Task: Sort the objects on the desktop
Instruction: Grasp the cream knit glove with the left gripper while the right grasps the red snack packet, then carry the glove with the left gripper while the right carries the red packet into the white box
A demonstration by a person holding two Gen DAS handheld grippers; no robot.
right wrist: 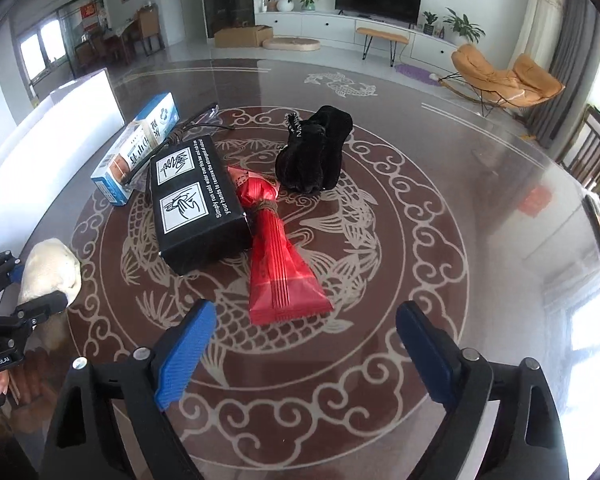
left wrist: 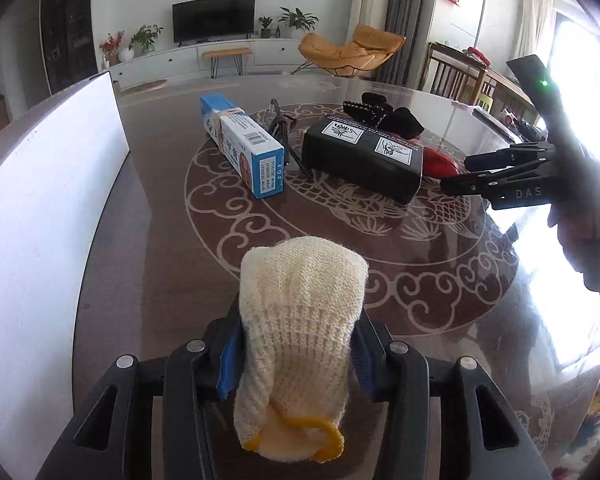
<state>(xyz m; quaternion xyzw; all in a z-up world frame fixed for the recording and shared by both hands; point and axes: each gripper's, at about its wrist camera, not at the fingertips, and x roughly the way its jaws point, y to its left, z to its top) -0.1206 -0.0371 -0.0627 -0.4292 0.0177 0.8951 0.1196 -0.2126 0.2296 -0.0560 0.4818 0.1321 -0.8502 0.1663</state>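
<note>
My left gripper (left wrist: pixel 296 344) is shut on a cream knitted glove (left wrist: pixel 300 320) and holds it above the table; the glove also shows at the left of the right wrist view (right wrist: pixel 50 270). My right gripper (right wrist: pixel 300 344) is open and empty, just short of a red packet (right wrist: pixel 278 256). A black box (right wrist: pixel 196 200) lies left of the packet, a black cloth pouch (right wrist: pixel 316 156) behind it. A blue and white carton (left wrist: pixel 242 146) and a pair of glasses (left wrist: pixel 282 132) lie further left. The right gripper shows at the right of the left wrist view (left wrist: pixel 456 174).
A white bin wall (left wrist: pixel 40 216) stands along the table's left side. The round brown table (right wrist: pixel 380 380) has a fish pattern under glass. Wooden chairs (left wrist: pixel 460 80) stand at the far right edge.
</note>
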